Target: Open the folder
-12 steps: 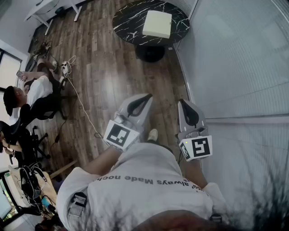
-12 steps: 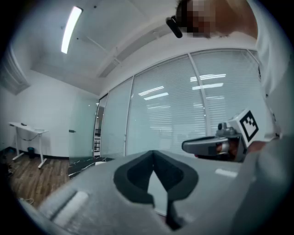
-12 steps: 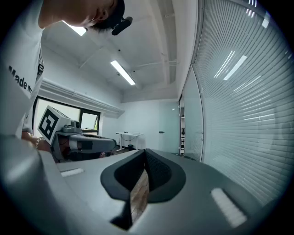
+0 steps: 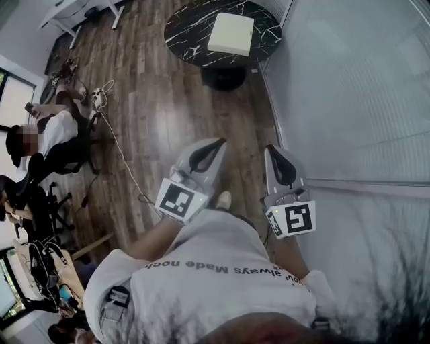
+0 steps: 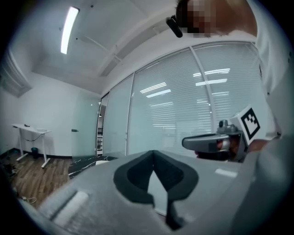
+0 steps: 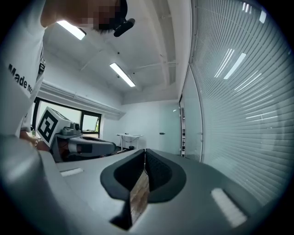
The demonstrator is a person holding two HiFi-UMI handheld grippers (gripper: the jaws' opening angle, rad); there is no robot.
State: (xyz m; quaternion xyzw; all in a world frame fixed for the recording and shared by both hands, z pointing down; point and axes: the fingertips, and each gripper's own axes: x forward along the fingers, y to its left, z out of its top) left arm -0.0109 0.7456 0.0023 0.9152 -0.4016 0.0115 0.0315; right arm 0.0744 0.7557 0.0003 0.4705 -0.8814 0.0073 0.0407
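The folder, pale and square, lies closed on a round black marble table far ahead in the head view. Both grippers are held close to the person's body, well short of the table. My left gripper points forward with its tips together and nothing between them; its own view shows the same meeting tips. My right gripper is beside it, shut and empty, with its jaws closed to a line. Each gripper shows in the other's view: the right one and the left one.
A glass wall with blinds runs along the right. A person sits in an office chair at the left, with cables and a power strip on the wood floor. A white desk stands at the far top left.
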